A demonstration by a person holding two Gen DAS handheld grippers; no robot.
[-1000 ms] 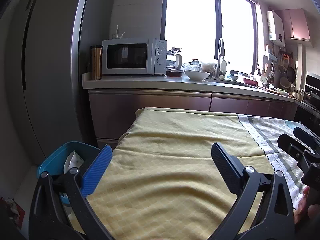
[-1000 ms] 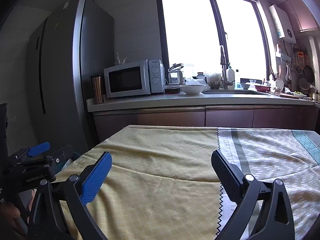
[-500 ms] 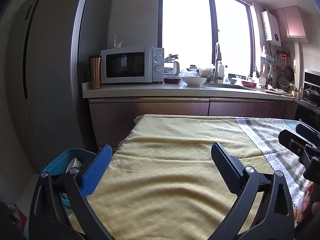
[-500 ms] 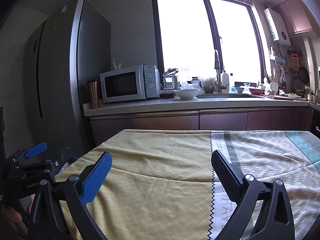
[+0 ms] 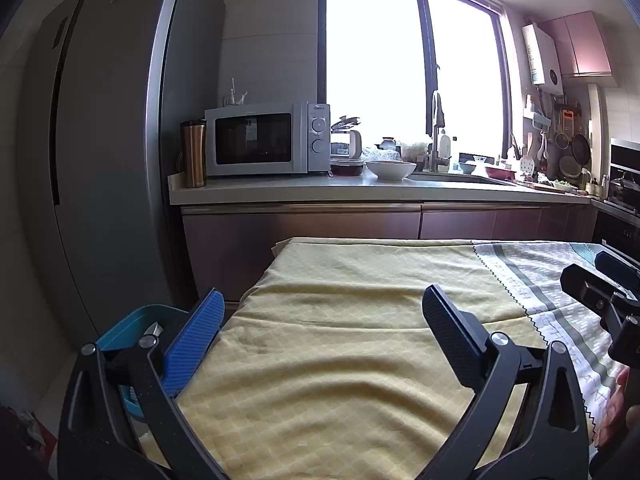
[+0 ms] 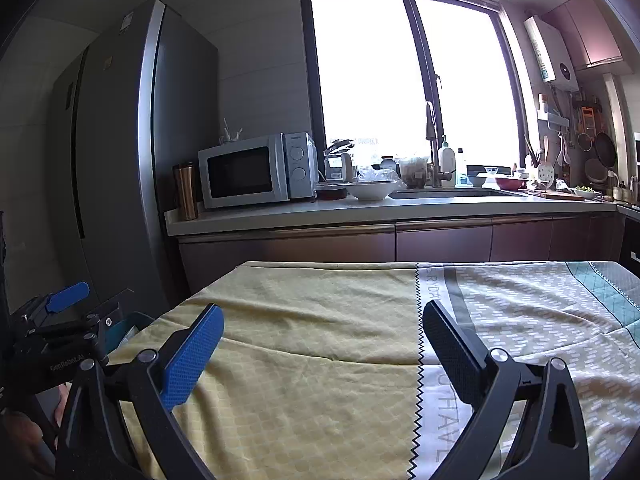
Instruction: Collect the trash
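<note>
A blue bin [image 5: 132,330] stands on the floor left of the table, with a white scrap [image 5: 154,328] inside; its edge shows in the right wrist view [image 6: 124,330]. My left gripper [image 5: 320,308] is open and empty above the yellow tablecloth [image 5: 340,340], near the table's left edge. My right gripper [image 6: 322,322] is open and empty over the cloth [image 6: 312,360] further right. Each gripper shows at the edge of the other's view: the right one [image 5: 600,288], the left one [image 6: 60,320]. No trash shows on the cloth.
A tall grey fridge [image 5: 100,160] stands at the left. Behind the table runs a counter [image 5: 360,194] with a microwave [image 5: 266,140], a metal mug [image 5: 193,152], a white bowl [image 5: 390,170] and a sink [image 6: 456,193]. Some litter [image 5: 32,424] lies on the floor.
Both grippers have tilted upward and drawn back a little, so the table and bin sit lower in view. Both jaws stay open and empty.
</note>
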